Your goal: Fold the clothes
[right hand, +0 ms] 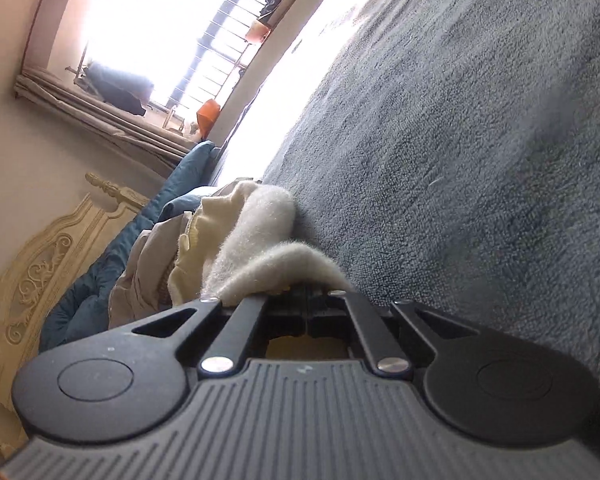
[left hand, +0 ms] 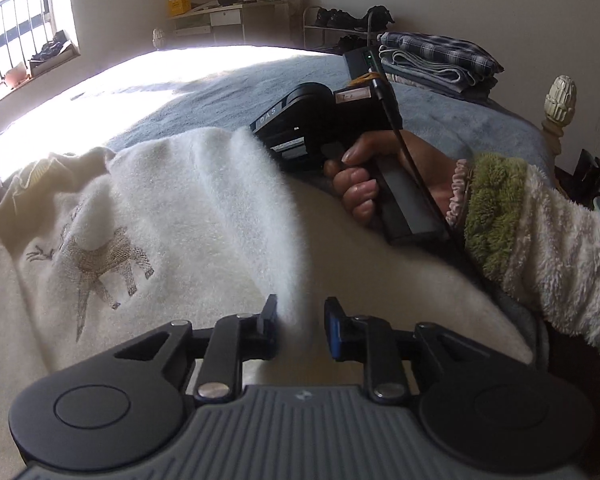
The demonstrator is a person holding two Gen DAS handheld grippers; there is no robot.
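Observation:
A cream fleece sweater (left hand: 100,248) with a stitched deer lies on the grey-blue bed cover (left hand: 220,88). A raised fold of it runs between the fingers of my left gripper (left hand: 300,314), which is shut on it. The same fold leads up to the right gripper's black body (left hand: 300,120), held by a hand (left hand: 364,184); its fingertips are hidden behind the fleece. In the right wrist view my right gripper (right hand: 306,298) is shut on the sweater's edge (right hand: 276,268), which drapes over the fingers just above the bed cover (right hand: 460,160).
A stack of folded clothes (left hand: 440,64) sits at the bed's far right corner, near a carved bedpost (left hand: 560,100). A desk (left hand: 228,16) stands behind the bed. Blue bedding (right hand: 180,192), a beige garment (right hand: 140,272) and the headboard (right hand: 40,272) lie beyond the sweater.

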